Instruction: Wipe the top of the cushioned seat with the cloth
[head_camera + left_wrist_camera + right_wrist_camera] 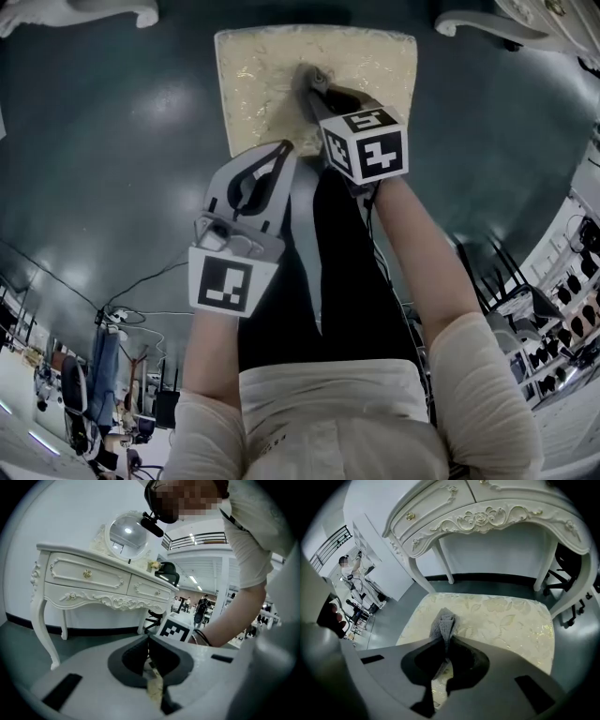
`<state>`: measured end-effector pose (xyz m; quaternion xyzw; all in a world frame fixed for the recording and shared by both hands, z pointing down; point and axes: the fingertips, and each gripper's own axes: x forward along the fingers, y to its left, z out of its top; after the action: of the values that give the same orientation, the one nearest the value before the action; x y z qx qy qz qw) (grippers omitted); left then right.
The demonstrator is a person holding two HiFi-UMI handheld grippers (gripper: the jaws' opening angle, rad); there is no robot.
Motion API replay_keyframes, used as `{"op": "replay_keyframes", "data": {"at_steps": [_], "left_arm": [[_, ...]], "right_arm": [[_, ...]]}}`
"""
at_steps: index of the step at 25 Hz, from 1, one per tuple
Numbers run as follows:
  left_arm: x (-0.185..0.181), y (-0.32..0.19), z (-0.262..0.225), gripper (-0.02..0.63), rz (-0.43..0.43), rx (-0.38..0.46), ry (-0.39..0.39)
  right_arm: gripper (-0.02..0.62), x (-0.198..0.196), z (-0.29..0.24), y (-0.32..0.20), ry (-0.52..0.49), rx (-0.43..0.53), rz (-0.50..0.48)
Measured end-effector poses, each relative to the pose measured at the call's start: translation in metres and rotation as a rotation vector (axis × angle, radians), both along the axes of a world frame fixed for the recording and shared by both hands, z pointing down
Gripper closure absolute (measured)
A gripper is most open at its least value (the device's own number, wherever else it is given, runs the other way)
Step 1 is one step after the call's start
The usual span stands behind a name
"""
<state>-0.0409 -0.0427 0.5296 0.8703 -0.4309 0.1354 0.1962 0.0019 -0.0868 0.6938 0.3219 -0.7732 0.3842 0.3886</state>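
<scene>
Looking down from above, the right gripper point(316, 94) pinches the cloth point(307, 77) on the middle of the seat point(253, 84). The left gripper point(279, 150) hangs at the near edge.

In the left gripper view, its jaws are pressed together and hold nothing.

In the right gripper view, the cloth point(443, 620) points away from the jaws, with most of the bare seat point(511, 620) to its right.

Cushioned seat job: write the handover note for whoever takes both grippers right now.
Right gripper: jaws shut on the grey cloth. The cloth lies bunched on the cushioned seat, left of the middle in the right gripper view.
Left gripper: jaws together, holding nothing, held near the seat's near edge.
Done: the cloth is gripped and down on the seat top. How much has already been wiped cannot be told.
Left: sweep the cloth over the whole top, probably starting toward the bare right side and the far edge under the white dressing table.
</scene>
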Motion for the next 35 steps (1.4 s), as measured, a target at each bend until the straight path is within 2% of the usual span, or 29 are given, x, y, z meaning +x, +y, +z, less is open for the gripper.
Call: {"op": "replay_keyframes", "data": {"at_steps": [6, 19, 31, 35], "left_arm": [[0.021, -0.001, 0.004, 0.604, 0.003, -0.01, -0.008], [0.094, -0.008, 0.006, 0.604, 0.063, -0.007, -0.025], [0.135, -0.014, 0.003, 0.604, 0.068, 0.017, -0.042], [0.139, -0.01, -0.012, 0.604, 0.053, 0.04, -0.042]], "right_arm": [[0.568, 0.033, 0.0, -0.001, 0.007, 0.006, 0.013], [0.568, 0.117, -0.001, -0.011, 0.033, 0.013, 0.059], [0.568, 0.187, 0.007, -0.019, 0.122, 0.008, 0.085], [0.568, 0.198, -0.006, -0.021, 0.127, 0.018, 0.083]]}}
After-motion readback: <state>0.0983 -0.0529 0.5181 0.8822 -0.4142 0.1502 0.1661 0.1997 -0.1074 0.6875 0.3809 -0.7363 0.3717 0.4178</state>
